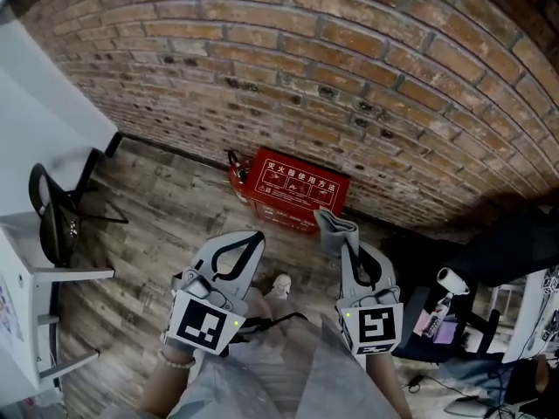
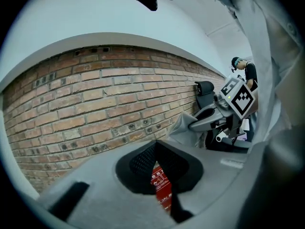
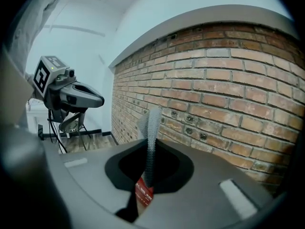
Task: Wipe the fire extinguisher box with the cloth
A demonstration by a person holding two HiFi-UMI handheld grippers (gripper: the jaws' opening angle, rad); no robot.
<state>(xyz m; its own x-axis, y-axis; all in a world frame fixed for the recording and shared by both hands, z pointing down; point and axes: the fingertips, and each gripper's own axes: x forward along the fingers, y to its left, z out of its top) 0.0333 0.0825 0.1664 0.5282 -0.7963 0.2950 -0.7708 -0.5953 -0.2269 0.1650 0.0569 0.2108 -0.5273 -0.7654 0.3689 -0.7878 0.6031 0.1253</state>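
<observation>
The red fire extinguisher box (image 1: 293, 188) with white print stands on the wooden floor against the brick wall (image 1: 349, 68). My right gripper (image 1: 346, 239) hangs just in front of the box's right end, shut on a grey cloth (image 1: 334, 226) that sticks up past its tips. In the right gripper view the cloth (image 3: 151, 137) stands between the jaws, with the box (image 3: 143, 195) below. My left gripper (image 1: 257, 236) is level with it to the left, tips together and holding nothing. A strip of the box (image 2: 162, 189) shows below its pads.
A black chair (image 1: 56, 209) and a white desk (image 1: 44, 129) stand at the left. Dark bags and a white spray bottle (image 1: 451, 280) lie at the right. My shoe (image 1: 279, 285) is on the floor between the grippers. A person (image 2: 248, 73) stands far off.
</observation>
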